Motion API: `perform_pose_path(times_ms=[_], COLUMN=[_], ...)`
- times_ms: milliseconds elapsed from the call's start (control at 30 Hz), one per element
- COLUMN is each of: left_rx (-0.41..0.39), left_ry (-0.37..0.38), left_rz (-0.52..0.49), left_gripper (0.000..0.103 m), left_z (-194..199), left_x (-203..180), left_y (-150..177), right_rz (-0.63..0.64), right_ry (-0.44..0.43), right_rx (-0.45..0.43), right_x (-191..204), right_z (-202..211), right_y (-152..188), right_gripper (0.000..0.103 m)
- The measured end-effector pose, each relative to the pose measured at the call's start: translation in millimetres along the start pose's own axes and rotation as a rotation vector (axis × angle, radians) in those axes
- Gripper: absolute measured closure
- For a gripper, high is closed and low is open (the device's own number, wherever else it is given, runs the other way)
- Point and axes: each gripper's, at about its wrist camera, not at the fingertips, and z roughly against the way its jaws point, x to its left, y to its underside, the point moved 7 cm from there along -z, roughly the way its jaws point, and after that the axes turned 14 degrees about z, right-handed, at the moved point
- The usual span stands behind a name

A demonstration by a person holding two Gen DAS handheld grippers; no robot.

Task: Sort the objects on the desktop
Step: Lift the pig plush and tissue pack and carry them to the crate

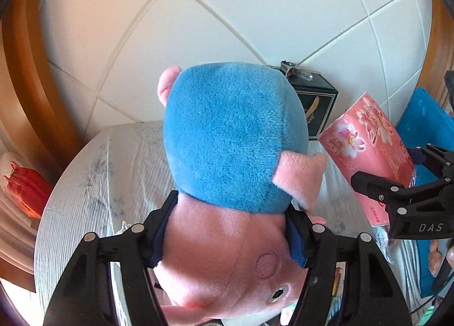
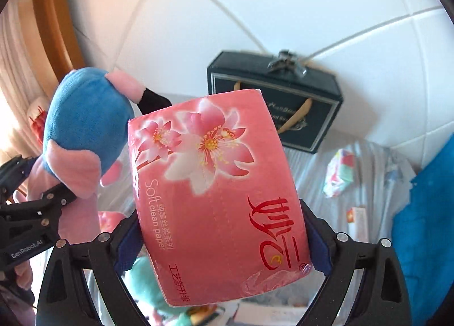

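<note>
The left hand-held gripper [image 1: 227, 240] has its jaws pressed on the pink head of a plush pig [image 1: 235, 138], which hangs above the surface [image 1: 85, 184] with its blue body pointing away. The right hand-held gripper [image 2: 224, 243] stands wide and clamps a pink tissue pack [image 2: 215, 184] by its two sides, lifted just beside the pig. Behind both, a dark box [image 2: 309, 104] stands against the white tiled wall [image 2: 255, 13].
</note>
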Motion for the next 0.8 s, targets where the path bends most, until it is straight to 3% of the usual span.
perform_pose_path(times_ms=[33,400,567,800], left_rx=[-0.009,-0.114,-0.162,-0.203], left_ry=[0.008,0.116,0.199,0.33], left_rz=[-0.002,-0.07,-0.115,-0.211], left_gripper=[0.038,0.038,0.038,0.038], left_z=[10.5,123.9,166.1,208.1], left_x=[-4.3,-66.7,-123.4,-231.6], left_y=[3.4,31.9,43.7,56.9], right_rz=[0.0,-0.047,-0.094,-0.19], right_ry=[0.018,0.141,0.213,0.339], right_rx=[-0.017,-0.167,-0.24,-0.285], right_x=[9.3,-17.4,-48.0,-118.5], right_z=[36.2,197.4,265.8,354.4], right_y=[-6.7,16.0,46.2,104.5], right_gripper=[0.008,0.007,0.007,0.007])
